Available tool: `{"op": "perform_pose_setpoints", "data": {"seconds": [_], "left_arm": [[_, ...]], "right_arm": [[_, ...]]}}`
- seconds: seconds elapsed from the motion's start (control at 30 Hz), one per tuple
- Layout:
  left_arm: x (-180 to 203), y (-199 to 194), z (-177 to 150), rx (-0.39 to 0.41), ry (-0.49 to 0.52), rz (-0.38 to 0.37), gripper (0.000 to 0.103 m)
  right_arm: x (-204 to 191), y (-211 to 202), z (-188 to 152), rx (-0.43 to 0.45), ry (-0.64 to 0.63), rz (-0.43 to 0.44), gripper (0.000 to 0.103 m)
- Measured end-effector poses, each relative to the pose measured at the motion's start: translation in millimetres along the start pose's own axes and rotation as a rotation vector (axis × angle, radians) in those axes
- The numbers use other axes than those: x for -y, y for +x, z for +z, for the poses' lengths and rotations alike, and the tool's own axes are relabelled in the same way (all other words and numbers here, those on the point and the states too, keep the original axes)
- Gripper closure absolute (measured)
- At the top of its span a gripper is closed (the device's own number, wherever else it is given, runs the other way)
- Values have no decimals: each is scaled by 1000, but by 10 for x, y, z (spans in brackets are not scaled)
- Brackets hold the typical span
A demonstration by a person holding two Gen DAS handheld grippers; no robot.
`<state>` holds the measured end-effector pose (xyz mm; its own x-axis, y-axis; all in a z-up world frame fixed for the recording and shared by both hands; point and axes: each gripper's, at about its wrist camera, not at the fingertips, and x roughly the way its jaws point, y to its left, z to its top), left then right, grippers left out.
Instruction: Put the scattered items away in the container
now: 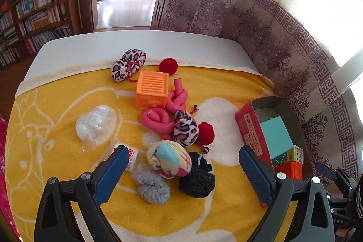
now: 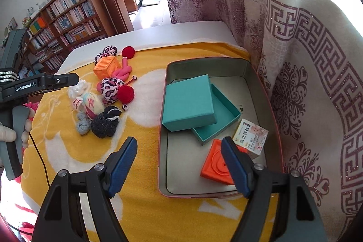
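A red-sided metal tin (image 2: 164, 87) stands at the right of the yellow blanket; it also shows in the left wrist view (image 1: 244, 121). In it lie a teal box with its lid (image 2: 189, 103), an orange-red cube (image 2: 215, 161) and a small medicine carton (image 2: 250, 136). Scattered on the blanket are an orange cube (image 1: 153, 90), pink foam rollers (image 1: 177, 99), leopard pouches (image 1: 185, 128), red balls (image 1: 206, 133), rolled socks (image 1: 169, 160), a black sock (image 1: 196, 178) and a grey one (image 1: 154, 188). My left gripper (image 1: 181, 161) is open above the socks. My right gripper (image 2: 179, 152) is open over the tin's near left edge.
A crumpled clear plastic bag (image 1: 95, 124) and a small labelled bottle (image 1: 132, 159) lie left of the socks. A patterned curtain (image 2: 306, 83) hangs close behind the tin. Bookshelves (image 1: 38, 10) and a doorway stand beyond the white table edge (image 1: 136, 42).
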<state>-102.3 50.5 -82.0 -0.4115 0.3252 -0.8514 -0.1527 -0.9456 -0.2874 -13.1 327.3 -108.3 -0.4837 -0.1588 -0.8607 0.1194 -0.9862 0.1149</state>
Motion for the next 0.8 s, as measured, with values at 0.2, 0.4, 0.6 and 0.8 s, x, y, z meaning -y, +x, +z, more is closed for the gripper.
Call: {"op": "perform_pose_setpoints", "data": {"seconds": [0.2,0.4,0.6,0.8], "left_arm": [[-480,-130,-153,-8,-57,43,4],[-764,-186,-271,-23,-73,55,4],[-970,-162,-291,-33,-88,48,4],[-1148,-79,-242,-44,-98,50,4]], "right_arm": [[-297,131,47,-34,-1,50,23],[-608,229,96,-50,-27,64,23],[-837,342,121,-71,-38,72,23],[-959,434,111,-94,-32,61,23]]}}
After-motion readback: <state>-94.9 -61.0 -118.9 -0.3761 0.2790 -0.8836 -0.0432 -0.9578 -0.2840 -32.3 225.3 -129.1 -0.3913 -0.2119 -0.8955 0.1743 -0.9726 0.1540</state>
